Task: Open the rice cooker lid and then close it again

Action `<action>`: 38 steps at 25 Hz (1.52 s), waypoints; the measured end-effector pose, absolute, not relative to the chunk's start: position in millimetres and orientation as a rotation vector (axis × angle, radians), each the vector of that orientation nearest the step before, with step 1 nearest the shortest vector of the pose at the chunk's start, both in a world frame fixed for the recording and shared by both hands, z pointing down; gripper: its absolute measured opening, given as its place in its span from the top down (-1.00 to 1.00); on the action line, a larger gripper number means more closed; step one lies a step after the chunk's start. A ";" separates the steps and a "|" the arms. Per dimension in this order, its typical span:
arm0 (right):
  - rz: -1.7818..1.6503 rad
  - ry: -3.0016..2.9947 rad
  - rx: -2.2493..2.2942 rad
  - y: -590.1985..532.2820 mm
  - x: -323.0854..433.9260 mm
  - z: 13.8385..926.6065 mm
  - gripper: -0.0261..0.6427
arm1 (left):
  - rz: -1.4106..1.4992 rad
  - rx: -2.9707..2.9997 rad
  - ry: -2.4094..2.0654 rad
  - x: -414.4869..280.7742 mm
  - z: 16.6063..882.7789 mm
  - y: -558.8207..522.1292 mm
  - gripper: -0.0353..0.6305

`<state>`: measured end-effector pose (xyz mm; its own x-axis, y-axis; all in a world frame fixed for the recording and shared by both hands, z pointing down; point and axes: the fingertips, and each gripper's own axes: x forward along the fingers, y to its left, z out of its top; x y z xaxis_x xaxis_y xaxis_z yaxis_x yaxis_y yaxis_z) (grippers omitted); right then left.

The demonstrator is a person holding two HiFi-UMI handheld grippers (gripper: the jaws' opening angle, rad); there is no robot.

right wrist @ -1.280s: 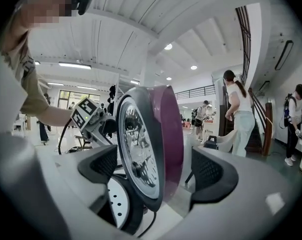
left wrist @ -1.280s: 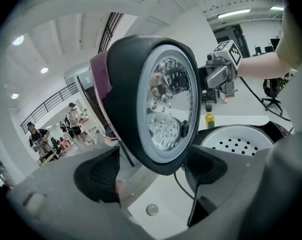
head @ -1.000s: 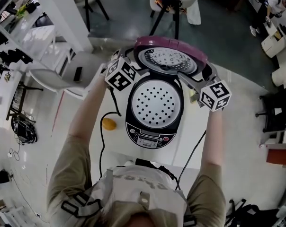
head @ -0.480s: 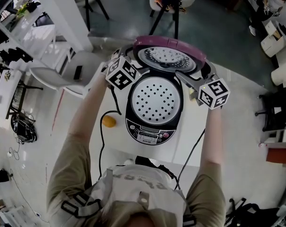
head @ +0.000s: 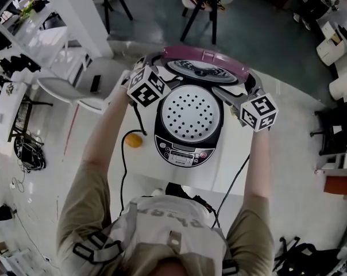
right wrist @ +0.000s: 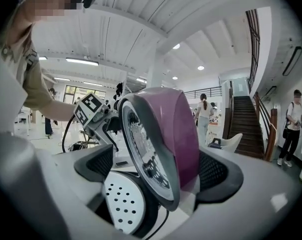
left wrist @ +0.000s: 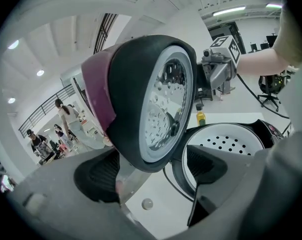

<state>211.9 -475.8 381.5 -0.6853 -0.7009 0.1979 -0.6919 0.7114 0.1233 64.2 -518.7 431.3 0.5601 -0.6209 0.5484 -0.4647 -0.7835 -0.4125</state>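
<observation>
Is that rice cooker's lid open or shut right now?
Open. The purple lid stands tipped up at the back, and the white perforated tray inside the cooker lies uncovered.

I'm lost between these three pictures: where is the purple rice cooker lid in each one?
Head view: the purple rice cooker lid, raised, at top centre.
Left gripper view: it fills the centre, shiny underside facing right.
Right gripper view: centre, purple shell facing right.
Shared landmark: the white perforated tray below it.
</observation>
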 end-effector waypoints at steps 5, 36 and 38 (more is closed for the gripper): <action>-0.036 -2.708 1.109 -463.9 208.8 381.2 -0.61 | -1.048 -2.576 0.893 60.8 432.7 -506.9 -0.40; -0.078 -2.449 0.995 -372.6 192.0 428.7 -0.78 | -1.214 -2.492 0.731 40.0 468.9 -420.9 -0.46; -0.070 -2.442 0.991 -367.7 191.5 432.0 -0.79 | -1.225 -2.483 0.719 39.2 472.3 -416.9 -0.46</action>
<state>191.5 -367.7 432.0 -0.6104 -0.6656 0.4294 -0.6399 0.7339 0.2279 39.2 -416.9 472.3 0.5166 -0.5467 0.6590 -0.3090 -0.8368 -0.4520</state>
